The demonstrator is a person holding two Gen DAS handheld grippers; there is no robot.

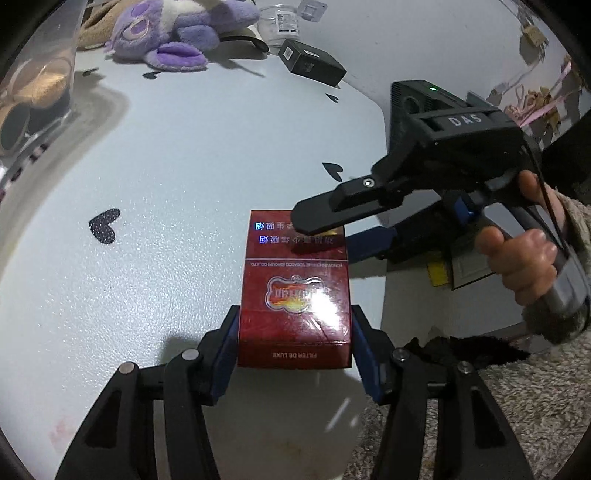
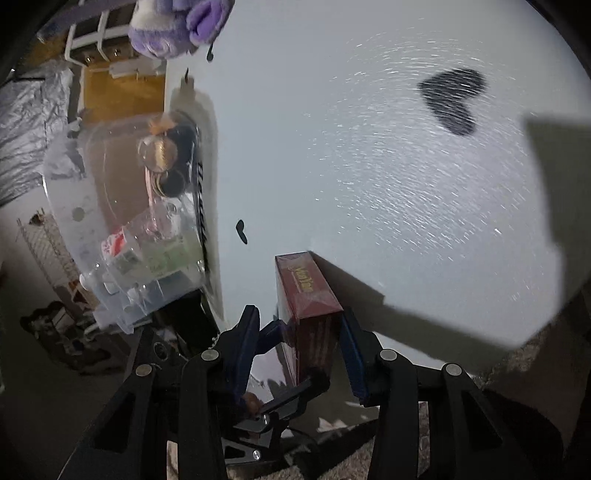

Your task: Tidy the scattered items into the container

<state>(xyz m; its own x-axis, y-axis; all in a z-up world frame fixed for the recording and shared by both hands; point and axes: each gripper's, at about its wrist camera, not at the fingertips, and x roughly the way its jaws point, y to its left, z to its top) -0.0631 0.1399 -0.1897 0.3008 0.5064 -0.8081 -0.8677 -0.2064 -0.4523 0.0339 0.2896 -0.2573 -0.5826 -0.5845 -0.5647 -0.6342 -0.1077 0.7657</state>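
A red cigarette pack (image 1: 293, 295) hangs just above the white table (image 1: 184, 155) near its edge, and my left gripper (image 1: 295, 314) is shut on its two long sides. From the right, my right gripper (image 1: 325, 240) straddles the pack's far end, one black finger over the top face and one blue pad below. In the right wrist view the pack (image 2: 306, 295) stands on edge between the jaws of my right gripper (image 2: 297, 315). Its right pad lies against the pack and its left pad stands apart. The clear plastic container (image 2: 92, 206) sits at the left with several items inside.
A purple plush toy (image 1: 166, 33), a clear jar (image 1: 279, 22) and a black box (image 1: 312, 62) lie at the table's far side. Black heart stickers (image 1: 103, 225) dot the tabletop. Shaggy carpet (image 1: 480, 424) lies below the table's edge. A hand (image 1: 524, 258) in a fuzzy sleeve holds the right gripper.
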